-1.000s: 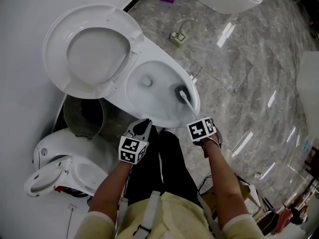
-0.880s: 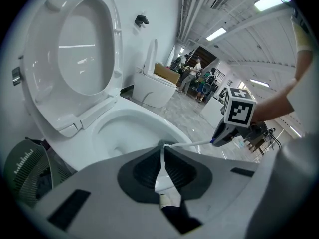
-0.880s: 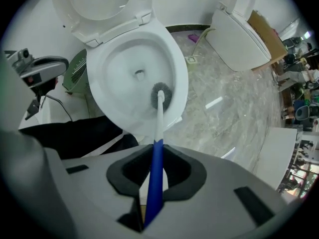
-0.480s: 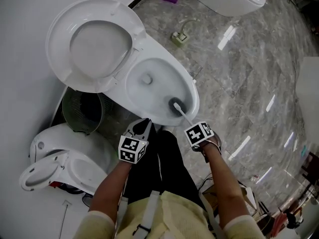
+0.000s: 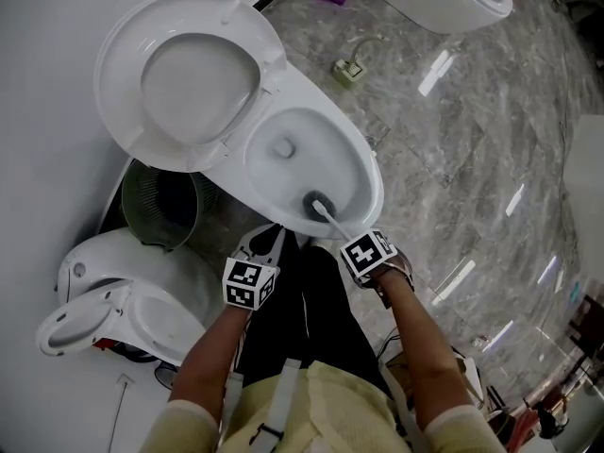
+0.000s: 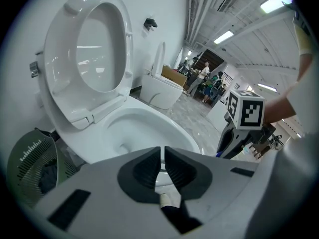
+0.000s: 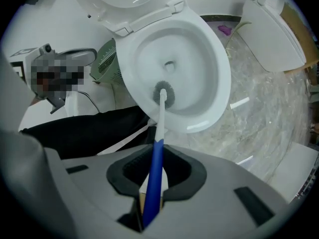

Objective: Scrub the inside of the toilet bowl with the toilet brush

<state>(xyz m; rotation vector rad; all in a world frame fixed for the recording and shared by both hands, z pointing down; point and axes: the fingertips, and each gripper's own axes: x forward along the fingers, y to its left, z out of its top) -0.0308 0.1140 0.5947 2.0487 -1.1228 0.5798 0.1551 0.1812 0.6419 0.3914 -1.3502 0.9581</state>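
scrubbing in progress. the right claw point(image 7: 157, 176) is clenched on the blue-and-white handle of the toilet brush point(image 7: 160, 126). its dark bristle head lies inside the toilet bowl point(image 7: 225, 83), against the near wall just under the rim, on the person's side of the drain. over the last second the head has travelled along that near wall, from the bowl's right side round toward the front centre, and the right claw has moved leftward with it. the seat point(image 5: 189, 74) stays raised against the wall. this reads as one sweeping stroke under the front rim: the right and front walls appear covered, while the left side and the far wall beyond the drain probably remain to be done. the left claw point(image 6: 162, 166) is clenched on nothing, held just outside the bowl's near rim beside a green mesh bin point(image 6: 30, 166), and takes no part.
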